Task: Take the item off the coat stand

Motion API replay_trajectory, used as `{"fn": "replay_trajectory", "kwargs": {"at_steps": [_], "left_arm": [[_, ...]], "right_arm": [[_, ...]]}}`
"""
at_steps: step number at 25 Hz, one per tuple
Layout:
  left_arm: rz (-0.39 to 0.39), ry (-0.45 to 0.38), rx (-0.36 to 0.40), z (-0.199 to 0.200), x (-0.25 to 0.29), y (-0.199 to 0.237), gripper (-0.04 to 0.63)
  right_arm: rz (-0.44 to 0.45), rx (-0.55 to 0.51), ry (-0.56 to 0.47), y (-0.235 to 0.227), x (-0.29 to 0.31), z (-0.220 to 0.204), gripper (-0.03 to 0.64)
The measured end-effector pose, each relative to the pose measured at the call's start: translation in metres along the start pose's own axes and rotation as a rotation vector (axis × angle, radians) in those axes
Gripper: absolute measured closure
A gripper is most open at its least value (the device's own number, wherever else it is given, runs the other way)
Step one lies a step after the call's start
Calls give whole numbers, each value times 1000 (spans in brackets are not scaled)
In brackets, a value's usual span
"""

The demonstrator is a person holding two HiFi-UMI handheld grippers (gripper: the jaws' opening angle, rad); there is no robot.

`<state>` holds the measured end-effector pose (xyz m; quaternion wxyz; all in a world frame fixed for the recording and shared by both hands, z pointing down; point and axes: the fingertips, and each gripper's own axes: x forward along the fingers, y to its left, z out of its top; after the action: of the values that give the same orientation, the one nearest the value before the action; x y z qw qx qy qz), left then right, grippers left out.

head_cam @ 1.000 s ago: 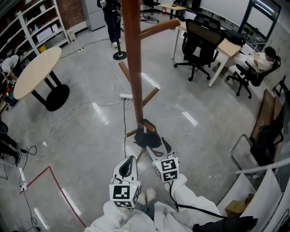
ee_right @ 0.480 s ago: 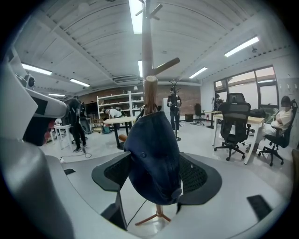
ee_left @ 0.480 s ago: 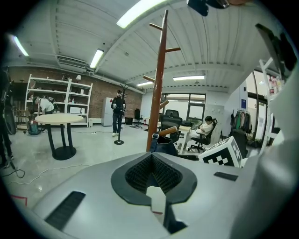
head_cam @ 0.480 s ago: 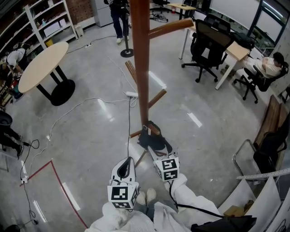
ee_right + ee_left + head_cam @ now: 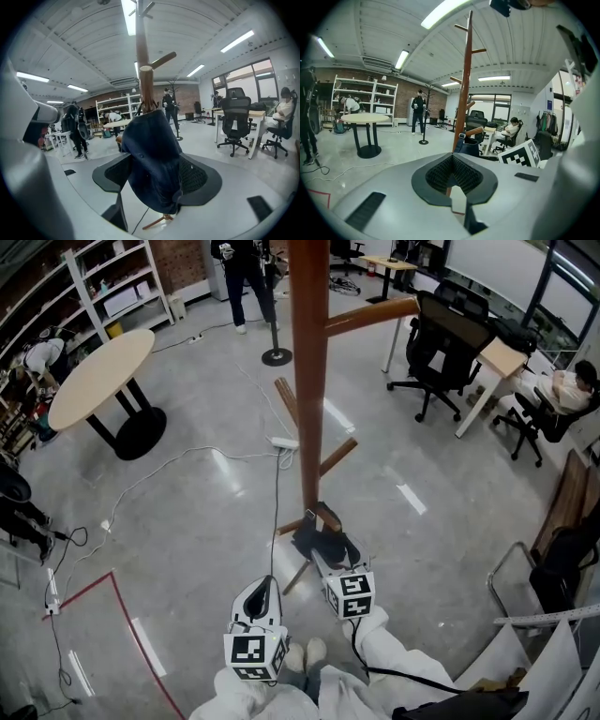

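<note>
We have the right gripper (image 5: 333,559) down at the low part of the coat stand (image 5: 309,381), and its fingers (image 5: 194,178) are spread to either side of the dark blue cap (image 5: 152,159). They stand released, with the cloth filling most of the gap between them, and we see no sign of a squeeze yet. The cap hangs on a short peg (image 5: 146,89) that angles up and out from the pole, near the floor (image 5: 187,521) and just above the stand's feet. The left gripper (image 5: 265,587) waits beside the right one, a little back from the stand, its fingers clenched together on nothing. For this step we judge that the grip should take the thick crown of the cap, not a loose edge, so the cloth does not slide out as we pull. Because the peg tilts upward, we should lift the cap along the peg's own line, up and off its tip, and not drag it straight toward us. A straight pull could snag the band on the peg end or rock the stand. The left gripper seems best kept clear of the pole.
</note>
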<state>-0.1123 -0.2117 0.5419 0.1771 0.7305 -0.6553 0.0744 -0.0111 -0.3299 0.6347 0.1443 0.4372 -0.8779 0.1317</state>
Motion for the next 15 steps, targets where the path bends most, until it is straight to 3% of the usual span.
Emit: {"fn": "replay_trajectory", "kwargs": {"at_steps": [15], "left_arm": [[35,-8,-16,0,-6,14,612]], "right_arm": [[-30,28,15,4,6,-2,333]]}}
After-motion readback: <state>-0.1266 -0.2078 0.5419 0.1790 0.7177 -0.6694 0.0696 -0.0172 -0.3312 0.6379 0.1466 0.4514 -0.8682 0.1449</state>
